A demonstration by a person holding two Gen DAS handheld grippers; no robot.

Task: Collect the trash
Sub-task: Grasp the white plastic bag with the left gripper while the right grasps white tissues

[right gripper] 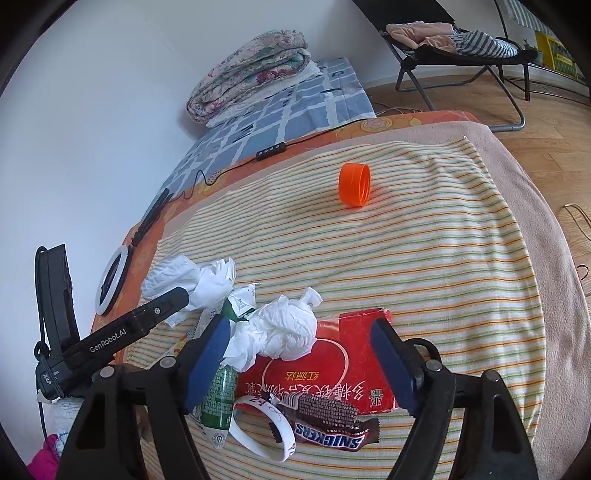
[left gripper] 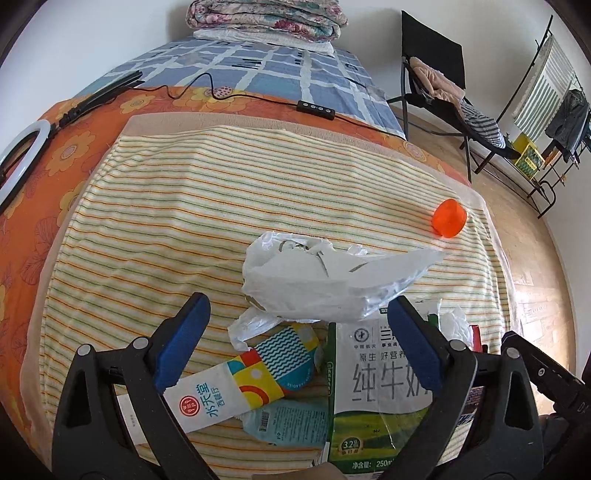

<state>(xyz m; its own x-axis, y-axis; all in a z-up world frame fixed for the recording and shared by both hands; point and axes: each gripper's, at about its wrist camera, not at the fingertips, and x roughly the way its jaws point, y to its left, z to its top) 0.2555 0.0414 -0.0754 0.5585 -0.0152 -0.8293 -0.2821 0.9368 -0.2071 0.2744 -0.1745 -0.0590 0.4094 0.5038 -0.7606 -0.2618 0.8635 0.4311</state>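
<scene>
Trash lies in a heap on the striped cloth (left gripper: 221, 206) over the bed. My left gripper (left gripper: 299, 336) is open above a white plastic bag (left gripper: 332, 280), a flattened milk carton (left gripper: 376, 391) and a colourful wrapper (left gripper: 240, 384); its pads touch none of them. My right gripper (right gripper: 299, 358) is open too, with a crumpled white tissue (right gripper: 284, 332) and a red packet (right gripper: 332, 369) lying between its fingers. In front of it lie a Snickers wrapper (right gripper: 332, 432) and a white wristband (right gripper: 258, 432). An orange cap (right gripper: 354, 184) lies apart, farther back on the cloth.
A ring light (left gripper: 22, 155), its cable and a black remote (left gripper: 316, 109) lie on the orange sheet at the back left. Folded quilts (left gripper: 266, 18) sit at the head of the bed. A folding chair with clothes (left gripper: 443, 88) stands on the wooden floor to the right.
</scene>
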